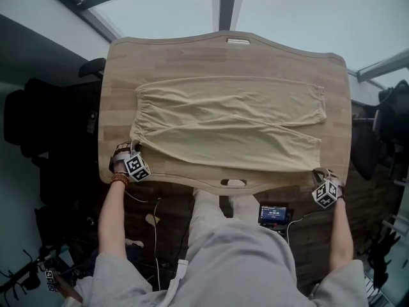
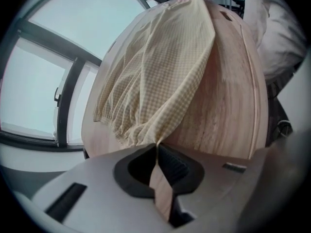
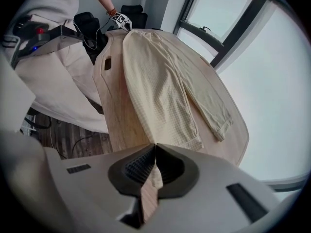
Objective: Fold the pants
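Pale yellow checked pants point(image 1: 230, 123) lie spread flat on a wooden table point(image 1: 172, 56), waistband to the left of the head view, both legs running right with the cuffs side by side. The left gripper point(image 2: 158, 147) is clamped on the near corner of the gathered waistband, jaws together on the cloth. The right gripper point(image 3: 154, 150) pinches the near leg's cuff at the table's near-right edge, a scrap of fabric showing between its closed jaws. The person stands at the near edge.
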Motion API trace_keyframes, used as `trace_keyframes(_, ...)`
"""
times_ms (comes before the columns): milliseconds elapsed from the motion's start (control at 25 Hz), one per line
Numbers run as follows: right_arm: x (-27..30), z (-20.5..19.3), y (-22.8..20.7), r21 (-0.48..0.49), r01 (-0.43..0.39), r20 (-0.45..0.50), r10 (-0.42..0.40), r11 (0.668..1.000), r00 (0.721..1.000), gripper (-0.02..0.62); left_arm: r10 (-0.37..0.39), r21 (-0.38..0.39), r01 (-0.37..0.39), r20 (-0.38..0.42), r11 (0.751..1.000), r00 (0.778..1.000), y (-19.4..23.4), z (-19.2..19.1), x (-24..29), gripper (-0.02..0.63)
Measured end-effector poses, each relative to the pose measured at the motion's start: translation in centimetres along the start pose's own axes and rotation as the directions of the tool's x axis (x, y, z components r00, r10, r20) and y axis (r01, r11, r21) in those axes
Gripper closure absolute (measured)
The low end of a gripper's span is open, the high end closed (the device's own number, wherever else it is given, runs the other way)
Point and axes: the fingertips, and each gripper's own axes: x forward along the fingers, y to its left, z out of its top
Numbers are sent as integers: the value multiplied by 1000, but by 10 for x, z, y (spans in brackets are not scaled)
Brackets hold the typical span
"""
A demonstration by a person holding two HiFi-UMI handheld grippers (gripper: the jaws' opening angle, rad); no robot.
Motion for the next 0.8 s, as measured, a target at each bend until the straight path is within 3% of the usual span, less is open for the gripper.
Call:
trace_keyframes(200,-17,4,-3,13,-1,30,1,1000,1000,584,-27,-5,28,33,1000,999,-12,-11,-23,584)
trace_keyframes(520,-59,3,-4,28,-74,84,71,997,994,584,-99,1,99,115,995,988,-26,-25,-72,588)
trace_keyframes(800,-97,5,-38,110,-15,114,2,994,993,584,-131,-67,152,244,986,961,-12,-30,-121,588)
